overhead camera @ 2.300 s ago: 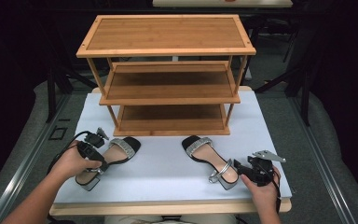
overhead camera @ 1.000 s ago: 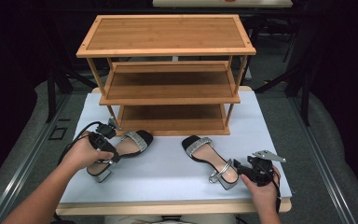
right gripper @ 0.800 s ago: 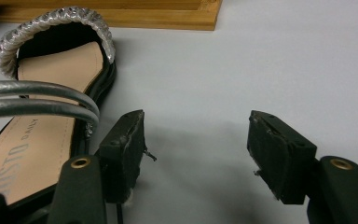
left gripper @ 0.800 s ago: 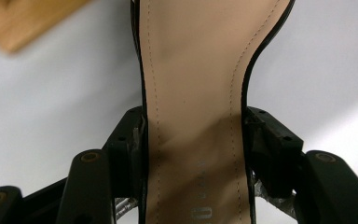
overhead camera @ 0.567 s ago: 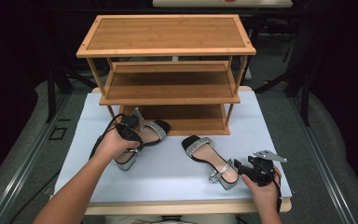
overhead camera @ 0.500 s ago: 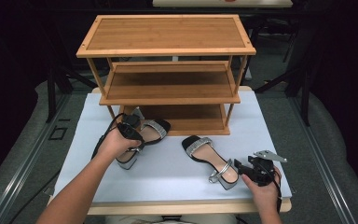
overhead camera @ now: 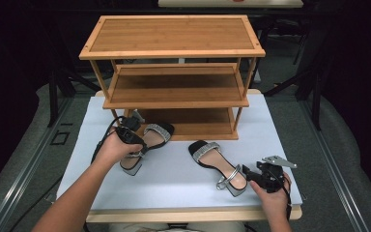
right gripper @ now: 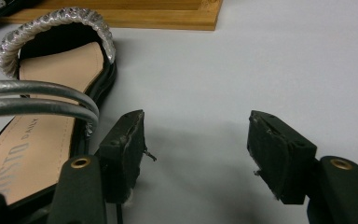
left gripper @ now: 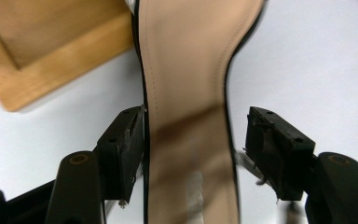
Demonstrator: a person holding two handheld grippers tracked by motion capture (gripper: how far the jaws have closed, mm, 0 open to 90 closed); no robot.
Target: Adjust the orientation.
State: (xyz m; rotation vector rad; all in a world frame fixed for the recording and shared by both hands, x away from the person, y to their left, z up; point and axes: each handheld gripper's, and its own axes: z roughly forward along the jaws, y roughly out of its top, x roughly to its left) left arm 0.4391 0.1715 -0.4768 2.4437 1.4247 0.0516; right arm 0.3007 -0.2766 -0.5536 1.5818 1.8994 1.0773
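A black sandal with a silver toe strap (overhead camera: 155, 137) lies with its toe at the front edge of the wooden rack's lowest shelf (overhead camera: 198, 124). My left gripper (overhead camera: 139, 146) straddles its waist. In the left gripper view the tan insole (left gripper: 186, 93) runs between the jaws; the left gripper (left gripper: 193, 149) has just been opening, and a gap shows at the right pad. The matching sandal (overhead camera: 212, 157) lies on the white table. My right gripper (overhead camera: 251, 175) stands open beside its heel. In the right gripper view the right gripper (right gripper: 196, 140) has bare table between its jaws, with the sandal (right gripper: 51, 93) at the left.
The three-tier bamboo shoe rack (overhead camera: 174, 34) stands at the back of the white table (overhead camera: 174, 188). Its corner (left gripper: 37, 60) shows close to the left jaw. Dark floor and metal frames surround the table.
My left hand has carried its sandal to the right and toward the rack, from the table's left side to the lowest shelf's front. The right hand and its sandal have stayed put.
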